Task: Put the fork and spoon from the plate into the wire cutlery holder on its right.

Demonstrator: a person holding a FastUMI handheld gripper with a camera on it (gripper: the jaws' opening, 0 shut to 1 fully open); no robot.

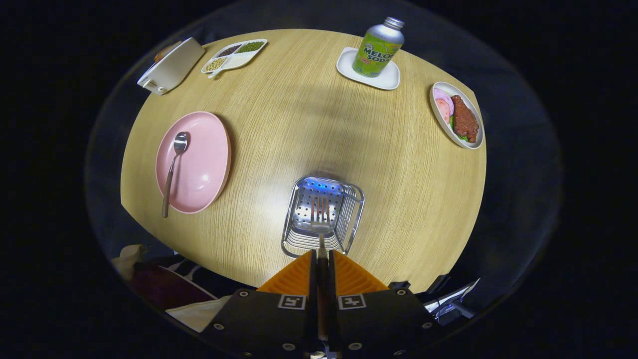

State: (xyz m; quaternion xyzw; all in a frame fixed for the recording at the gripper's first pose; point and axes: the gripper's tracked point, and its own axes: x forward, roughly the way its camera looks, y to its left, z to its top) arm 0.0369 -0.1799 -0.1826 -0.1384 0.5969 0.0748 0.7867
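Observation:
My gripper (322, 260) is shut on the handle of a fork (319, 215), both fingers pressing on it. The fork's metal tines point ahead and hang over the open top of the wire cutlery holder (349, 227), which stands on the wooden table just ahead of the fingers. To the left of the holder lies a pink plate (204, 164). A spoon (172, 167) with a brown handle rests on the plate's left side, its bowl pointing away and its handle end reaching past the plate's near rim.
Beyond the holder, a green soda bottle (377, 47) stands on a white coaster (389, 79). A bowl of meat and vegetables (457, 121) sits far right. A divided dish of beans (234, 55) and a white box (171, 66) lie far left.

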